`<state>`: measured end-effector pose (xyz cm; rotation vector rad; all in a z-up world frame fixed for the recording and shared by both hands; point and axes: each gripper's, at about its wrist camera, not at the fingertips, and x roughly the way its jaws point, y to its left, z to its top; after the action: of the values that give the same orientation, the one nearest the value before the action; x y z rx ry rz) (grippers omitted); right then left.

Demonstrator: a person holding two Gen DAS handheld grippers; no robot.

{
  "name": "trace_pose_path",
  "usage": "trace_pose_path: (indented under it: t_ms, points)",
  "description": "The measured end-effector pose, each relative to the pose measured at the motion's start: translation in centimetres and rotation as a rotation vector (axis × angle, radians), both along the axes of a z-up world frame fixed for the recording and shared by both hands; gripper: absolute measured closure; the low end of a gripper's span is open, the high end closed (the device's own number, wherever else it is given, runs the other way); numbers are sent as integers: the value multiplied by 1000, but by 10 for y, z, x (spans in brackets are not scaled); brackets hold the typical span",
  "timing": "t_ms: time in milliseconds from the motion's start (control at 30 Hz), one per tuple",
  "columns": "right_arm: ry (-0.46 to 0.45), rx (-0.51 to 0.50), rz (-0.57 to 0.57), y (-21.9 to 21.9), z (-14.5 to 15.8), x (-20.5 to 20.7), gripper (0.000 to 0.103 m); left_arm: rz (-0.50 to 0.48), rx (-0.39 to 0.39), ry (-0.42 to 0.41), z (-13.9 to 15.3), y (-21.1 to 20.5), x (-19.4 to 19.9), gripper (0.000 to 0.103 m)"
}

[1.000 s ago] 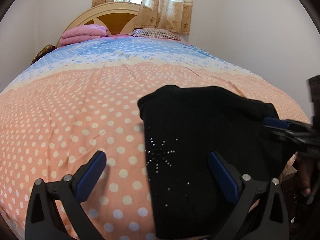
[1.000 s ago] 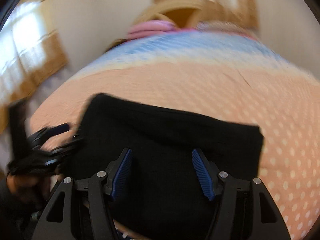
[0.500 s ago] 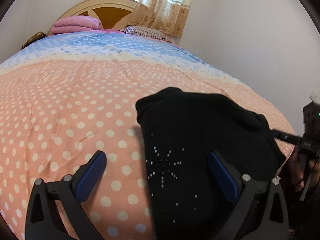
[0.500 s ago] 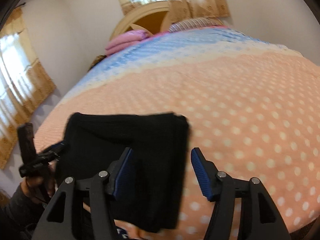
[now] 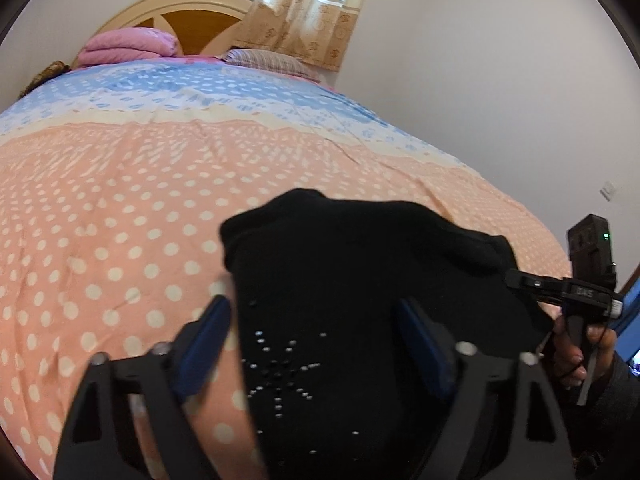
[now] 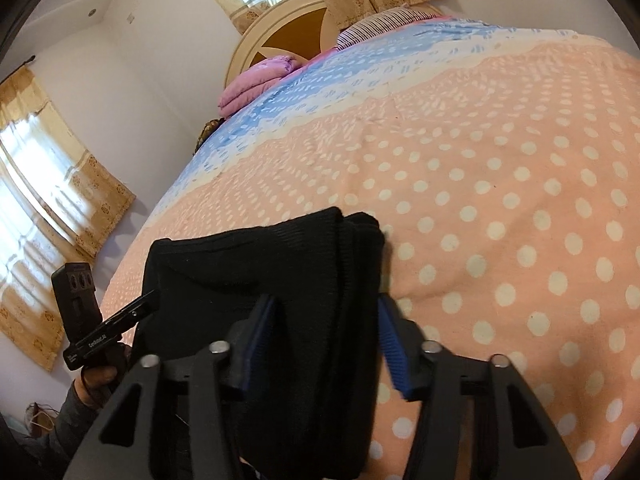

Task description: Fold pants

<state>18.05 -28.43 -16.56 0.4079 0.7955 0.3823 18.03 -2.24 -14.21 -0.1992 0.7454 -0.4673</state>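
The black pants [image 5: 360, 280] lie folded in a compact stack near the bed's front edge, with a rhinestone star pattern on top. My left gripper [image 5: 316, 344] is open, its blue pads on either side of the pants' left portion, just above the cloth. My right gripper [image 6: 324, 340] is open with the pants' right folded edge [image 6: 352, 280] between its pads; I cannot tell whether they touch it. The right gripper also shows at the pants' right side in the left wrist view [image 5: 560, 288]. The left gripper shows at the left in the right wrist view [image 6: 108, 328].
The bed [image 5: 120, 200] has a peach polka-dot and blue cover. A pink folded blanket [image 5: 128, 46] and a striped pillow [image 5: 268, 60] lie by the wooden headboard [image 5: 188, 16]. A white wall [image 5: 480, 80] stands to the right, curtained windows [image 6: 48, 200] to the left.
Both grippers have moved in closer over the pants. The left jaws have narrowed around the cloth's left part. The right gripper has shifted to straddle the pants' right folded edge.
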Motion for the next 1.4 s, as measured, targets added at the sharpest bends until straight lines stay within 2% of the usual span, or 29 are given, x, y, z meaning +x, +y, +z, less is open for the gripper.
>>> trace_pose_path:
  t_ms: [67, 133, 167, 233, 267, 300, 367, 500, 633, 800, 900, 1133, 1267, 1400]
  points:
    - [5, 12, 7, 1, 1, 0, 65, -15, -14, 4, 0, 0, 0, 30]
    - [2, 18, 16, 3, 5, -4, 70, -26, -36, 10, 1, 2, -1, 43]
    - [-8, 8, 20, 6, 8, -7, 73, -29, -46, 12, 1, 3, -1, 53]
    - [-33, -10, 27, 12, 16, -12, 75, -18, -55, 9, 4, 8, -3, 66]
    - [-43, -12, 31, 14, 20, -15, 75, -16, -57, 4, 6, 9, -4, 78]
    - [-59, -19, 37, 17, 27, -19, 76, -18, -61, -3, 9, 10, -6, 85]
    - [-82, -35, 46, 22, 36, -23, 76, -15, -59, -18, 14, 9, -10, 89]
    - [-115, -47, 69, 35, 61, -28, 76, -13, -85, -38, 25, 14, -17, 90]
    - [-136, -73, 118, 55, 82, -14, 76, 13, -112, -78, 41, 33, -25, 90]
    - [-147, -96, 222, 104, 100, 28, 76, 99, -120, -121, 62, 78, -32, 90]
    - [-149, -103, 290, 144, 105, 56, 76, 178, -92, -143, 69, 111, -37, 90]
    - [-147, -110, 439, 245, 97, 101, 76, 382, 26, -150, 70, 174, -51, 90]
    - [-137, -121, 497, 288, 86, 117, 76, 461, 81, -151, 64, 195, -53, 91]
    - [-116, -138, 525, 316, 76, 132, 76, 507, 93, -130, 50, 211, -49, 91]
